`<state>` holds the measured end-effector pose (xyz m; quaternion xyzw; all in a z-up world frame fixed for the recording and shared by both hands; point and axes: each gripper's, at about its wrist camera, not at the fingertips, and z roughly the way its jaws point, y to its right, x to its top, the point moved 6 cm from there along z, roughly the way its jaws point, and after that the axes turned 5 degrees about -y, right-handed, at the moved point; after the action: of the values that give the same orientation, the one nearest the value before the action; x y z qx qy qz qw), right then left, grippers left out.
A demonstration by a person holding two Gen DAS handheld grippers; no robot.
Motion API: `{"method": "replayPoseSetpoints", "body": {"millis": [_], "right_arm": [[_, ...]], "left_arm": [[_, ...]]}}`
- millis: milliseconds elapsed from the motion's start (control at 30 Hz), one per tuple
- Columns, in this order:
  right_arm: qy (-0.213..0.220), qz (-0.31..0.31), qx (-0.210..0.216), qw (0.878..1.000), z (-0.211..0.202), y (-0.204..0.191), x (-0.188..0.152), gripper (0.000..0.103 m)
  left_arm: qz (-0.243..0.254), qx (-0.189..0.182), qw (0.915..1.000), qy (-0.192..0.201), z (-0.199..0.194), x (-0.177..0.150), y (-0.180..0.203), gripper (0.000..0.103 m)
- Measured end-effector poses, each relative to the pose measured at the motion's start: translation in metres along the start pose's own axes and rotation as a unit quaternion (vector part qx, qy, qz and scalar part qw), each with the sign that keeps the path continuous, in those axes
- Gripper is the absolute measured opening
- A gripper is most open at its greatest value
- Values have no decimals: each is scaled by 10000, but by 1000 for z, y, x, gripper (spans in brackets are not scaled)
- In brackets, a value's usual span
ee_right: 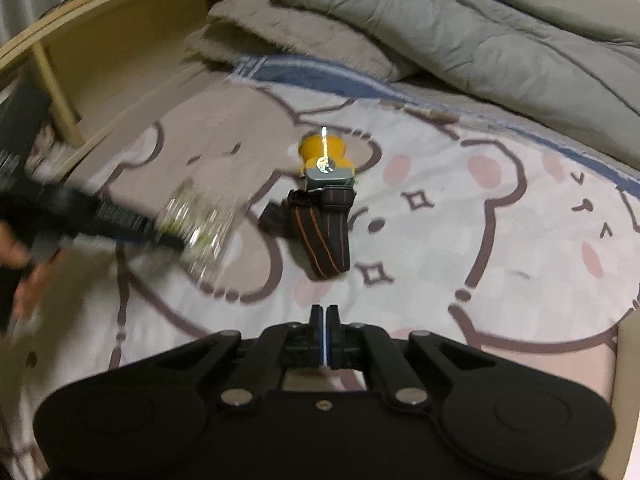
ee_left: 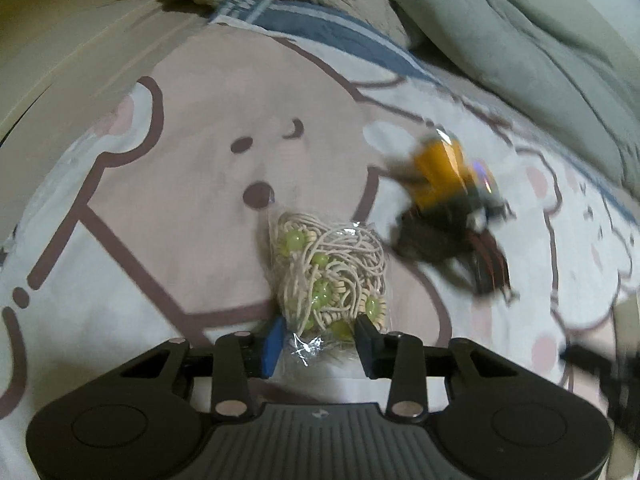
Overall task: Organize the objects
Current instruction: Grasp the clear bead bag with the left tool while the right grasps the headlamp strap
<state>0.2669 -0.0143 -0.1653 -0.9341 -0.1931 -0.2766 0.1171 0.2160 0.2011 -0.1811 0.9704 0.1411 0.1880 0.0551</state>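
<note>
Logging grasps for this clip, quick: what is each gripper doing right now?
Left gripper: shut on the clear bag of corded beads.
Right gripper: shut, holding nothing; the orange headlamp lies apart on the bedsheet.

Motion-blurred clear bag (ee_right: 204, 232) and headlamp (ee_left: 448, 184), details unreadable.

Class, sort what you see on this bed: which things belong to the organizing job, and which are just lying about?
Part of the job:
- bag of hair ties, gripped by the left gripper
- orange headlamp with striped strap
- right gripper, shut, empty

Lying about:
- grey quilt
- beige blanket
- cartoon bedsheet
</note>
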Motion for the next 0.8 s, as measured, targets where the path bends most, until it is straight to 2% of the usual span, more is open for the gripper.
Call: {"method": "replayPoseSetpoints", "body": {"millis": [67,133,167,200,233,267,300,533,633,700,733,767,800], "right_arm": [[159,155,-47,9997,3,2,9,24],[273,188,-128,9994,8,2,17,26],[325,172,-187,9991,11,2,21,29],[377,170,-263,9988,17,3,26,32],[413,181,-312,9985,21,4,30,42],[472,198,-379,9980,26,5,34,49],[525,205,-435,9975,30,5,38,50],[633,341,-362,9968,64,4,62,69],[464,40,-458,9979,83,-2,66,69],[302,-211,-623,9974,94,-4,65,66],[257,-292,-651,9971,98,-5,65,59],[220,-345,-628,9972,102,-5,64,45],[198,-358,-561,9976,103,-5,63,35]], "left_arm": [[147,27,9999,-67,-2,-5,-1,41],[183,62,9998,-51,-3,-7,-2,43],[157,74,9998,-17,-3,-7,-2,48],[154,140,9998,-19,-2,-7,-1,60],[182,191,9997,-5,-2,-6,2,69],[215,238,9995,53,-1,-5,5,85],[260,279,9992,97,0,-4,8,91],[443,614,9971,-98,26,-5,24,96],[528,780,9955,-140,35,-5,25,97],[565,837,9948,-146,38,-4,26,100],[577,866,9945,-151,39,-3,27,100],[582,893,9942,-154,40,-3,27,101],[586,915,9939,-162,41,-2,28,101]]}}
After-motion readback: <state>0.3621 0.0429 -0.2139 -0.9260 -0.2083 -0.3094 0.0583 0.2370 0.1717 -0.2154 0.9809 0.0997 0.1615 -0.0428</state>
